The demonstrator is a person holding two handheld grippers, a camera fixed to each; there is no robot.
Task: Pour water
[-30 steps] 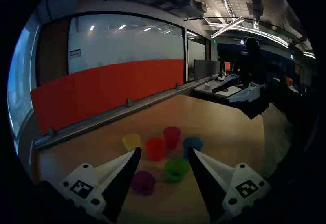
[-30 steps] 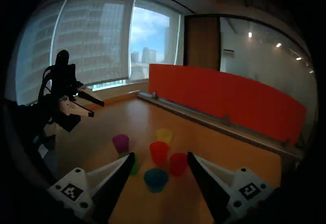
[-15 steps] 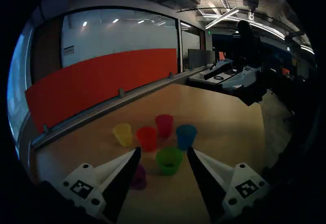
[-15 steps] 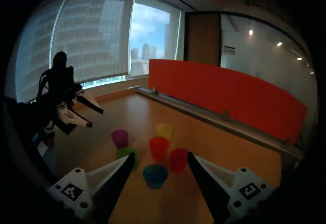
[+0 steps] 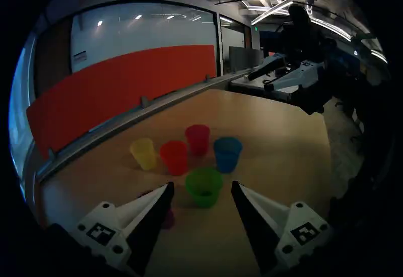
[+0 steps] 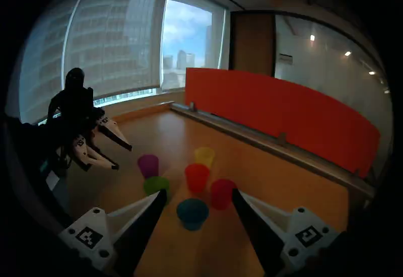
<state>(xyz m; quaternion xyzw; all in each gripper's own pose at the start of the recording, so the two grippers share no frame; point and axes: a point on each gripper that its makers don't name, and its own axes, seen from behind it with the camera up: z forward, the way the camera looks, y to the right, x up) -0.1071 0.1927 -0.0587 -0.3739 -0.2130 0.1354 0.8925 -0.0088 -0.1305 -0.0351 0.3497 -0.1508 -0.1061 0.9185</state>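
Now my left gripper (image 5: 201, 183) has come closer: the green cup (image 5: 203, 189) sits at lower centre between its wide, empty fingers, likely my first grasp. My right gripper (image 6: 198, 192), also wide and empty, frames the blue cup (image 6: 192, 213). A finger hides most of the purple cup (image 5: 169, 219), and I can't tell which cup holds water.

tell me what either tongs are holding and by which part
Nothing is held: the left tongs and the right tongs are both open and empty.

Dim, window-backlit, fisheye-warped edges
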